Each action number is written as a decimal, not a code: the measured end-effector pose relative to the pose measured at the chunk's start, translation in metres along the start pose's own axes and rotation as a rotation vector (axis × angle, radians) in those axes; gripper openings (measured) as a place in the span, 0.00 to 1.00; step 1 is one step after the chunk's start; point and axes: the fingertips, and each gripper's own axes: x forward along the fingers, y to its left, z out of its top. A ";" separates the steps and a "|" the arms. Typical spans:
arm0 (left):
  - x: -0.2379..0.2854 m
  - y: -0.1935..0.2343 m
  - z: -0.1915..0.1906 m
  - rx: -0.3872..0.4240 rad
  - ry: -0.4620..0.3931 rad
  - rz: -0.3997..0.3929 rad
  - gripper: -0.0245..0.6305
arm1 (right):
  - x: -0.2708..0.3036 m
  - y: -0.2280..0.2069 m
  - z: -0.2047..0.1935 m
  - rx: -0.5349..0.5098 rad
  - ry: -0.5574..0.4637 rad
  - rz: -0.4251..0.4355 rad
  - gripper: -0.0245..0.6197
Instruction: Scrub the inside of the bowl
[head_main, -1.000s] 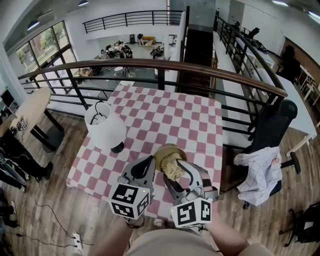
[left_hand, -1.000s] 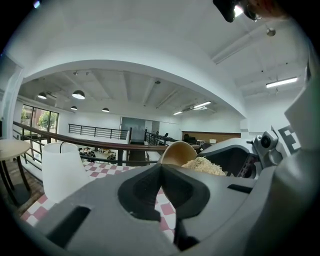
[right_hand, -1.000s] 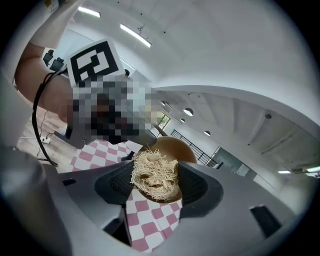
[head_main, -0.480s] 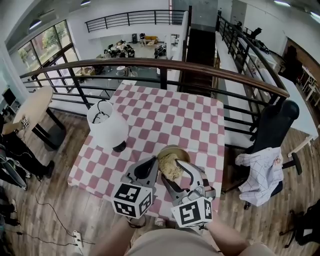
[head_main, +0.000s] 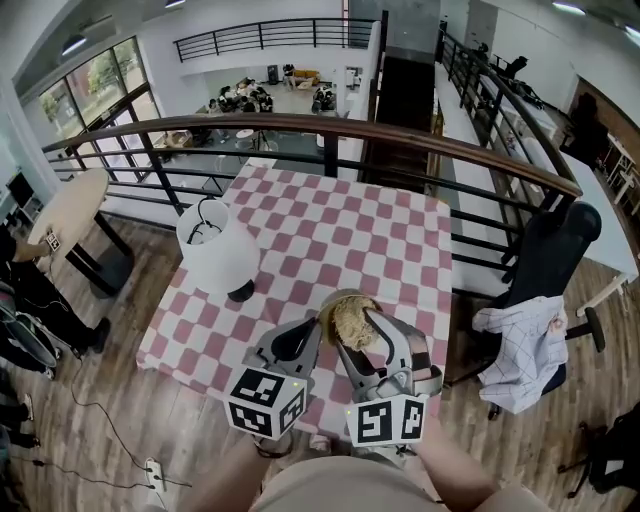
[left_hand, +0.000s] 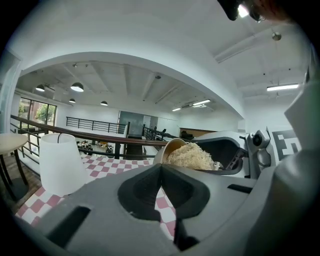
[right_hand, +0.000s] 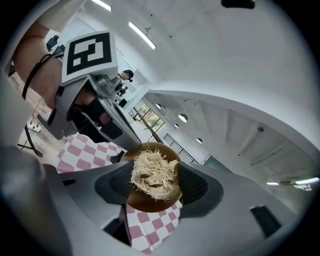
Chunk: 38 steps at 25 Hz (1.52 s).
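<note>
Standing at the left of the pink-and-white checked surface (head_main: 330, 230) is a white lamp (head_main: 215, 255) on a dark base, upright and well apart from the work.

Next comes the left gripper (head_main: 314, 328). Its own view shows the jaws drawn fully together, their tips nipping the near rim of the bowl (head_main: 333, 299). Its marker cube (head_main: 264, 402) bears black-and-white square code patterns.

The bowl, tan outside and brown inside, is near the front edge of the surface, between the two grippers. It is tilted, with its opening turned toward the right gripper (head_main: 358, 328). Whether its base touches the cloth cannot be told.

A pale fibrous scrubber (head_main: 350, 316) sits in the bowl's opening and bulges past the rim. The right gripper is clamped on that scrubber: its own view shows the wad filling the gap, with both pads pressing on it. The right cube (head_main: 385, 422) carries the same sort of square code pattern.

Further right, off the surface, a dark office chair (head_main: 545, 260) stands on the wooden floor with a checked cloth (head_main: 520, 345) draped over its seat.
</note>
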 end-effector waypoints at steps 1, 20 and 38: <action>0.000 -0.003 0.001 0.002 0.000 -0.008 0.06 | 0.000 -0.002 0.004 0.003 -0.018 -0.007 0.43; -0.014 0.021 0.005 -0.033 -0.014 0.043 0.06 | -0.011 0.046 0.025 0.005 -0.112 0.225 0.43; -0.011 -0.002 -0.029 0.068 0.110 -0.026 0.06 | -0.039 -0.034 0.047 0.173 -0.220 0.114 0.43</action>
